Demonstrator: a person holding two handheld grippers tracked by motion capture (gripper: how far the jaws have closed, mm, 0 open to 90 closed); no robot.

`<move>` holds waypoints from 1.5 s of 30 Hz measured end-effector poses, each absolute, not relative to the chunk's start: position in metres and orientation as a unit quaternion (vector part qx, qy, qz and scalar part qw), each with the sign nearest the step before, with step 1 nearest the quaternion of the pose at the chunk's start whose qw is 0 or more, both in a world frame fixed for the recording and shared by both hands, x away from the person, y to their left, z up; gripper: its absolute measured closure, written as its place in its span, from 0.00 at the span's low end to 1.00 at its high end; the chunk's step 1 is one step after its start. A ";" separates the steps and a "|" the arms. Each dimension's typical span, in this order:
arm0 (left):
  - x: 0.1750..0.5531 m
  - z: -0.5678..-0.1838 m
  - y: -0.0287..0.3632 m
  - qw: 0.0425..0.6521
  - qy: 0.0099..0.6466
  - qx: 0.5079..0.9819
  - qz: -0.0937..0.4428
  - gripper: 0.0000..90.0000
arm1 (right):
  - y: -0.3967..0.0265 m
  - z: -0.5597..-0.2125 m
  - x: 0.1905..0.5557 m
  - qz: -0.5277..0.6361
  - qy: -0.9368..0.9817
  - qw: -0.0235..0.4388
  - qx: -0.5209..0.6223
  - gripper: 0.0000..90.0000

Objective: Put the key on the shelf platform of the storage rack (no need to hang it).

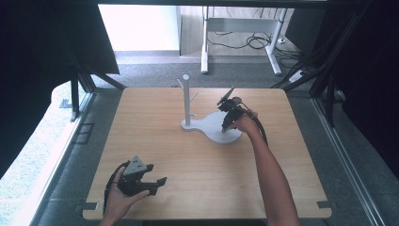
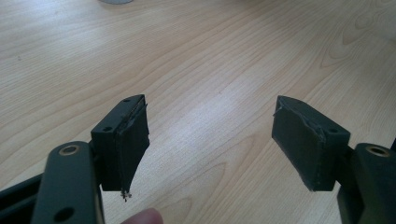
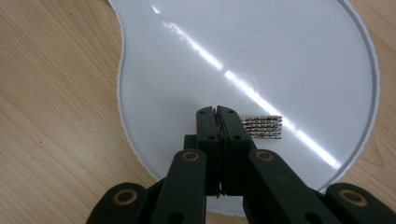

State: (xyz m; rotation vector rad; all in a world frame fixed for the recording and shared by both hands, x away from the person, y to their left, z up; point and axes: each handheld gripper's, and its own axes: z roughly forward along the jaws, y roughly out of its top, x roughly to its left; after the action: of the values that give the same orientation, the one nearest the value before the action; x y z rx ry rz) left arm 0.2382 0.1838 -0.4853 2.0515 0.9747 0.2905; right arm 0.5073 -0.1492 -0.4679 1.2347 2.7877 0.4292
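1. High view – a white stand (image 1: 217, 128) sits on the wooden table (image 1: 155, 155). It has a flat base and a thin post (image 1: 186, 99) with little pegs sticking out.
2. The right gripper (image 1: 227, 123) is over the round part of the stand's base, on the side away from the post. It points down at the base.
3. In the right gripper view its two black jaws are pressed tight together – no gap between them.
4. A small shiny metal thing (image 3: 262, 127) with thin stripes lies on the base just beside the jaw tips. It sticks out to one side from them. I cannot tell if the jaws pinch its end or only touch it.
5. The white base (image 3: 196, 70) is smooth and bright, with a line of light across it. Its edge has tiny ridges.
6. The left gripper (image 1: 149, 184) is well apart from the stand, near the table edge close to the person. A hand (image 1: 120, 200) holds it.
7. In the left gripper view its jaws stand wide apart, with bare wood (image 2: 210, 116) between them. It holds nothing.
8. A grey three-cornered plate (image 1: 135, 166) sits on top of the left gripper.
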 end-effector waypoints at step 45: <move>0.239 -0.490 0.180 0.405 0.389 0.820 0.114 0.31 | -0.188 -0.426 0.443 0.233 0.897 0.062 0.372 0.57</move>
State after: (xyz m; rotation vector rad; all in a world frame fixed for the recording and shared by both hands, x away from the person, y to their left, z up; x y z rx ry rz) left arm 0.2393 0.1798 -0.4895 2.0695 0.9810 0.2881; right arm 0.4432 -0.1881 -0.4255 1.1236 2.7107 0.7052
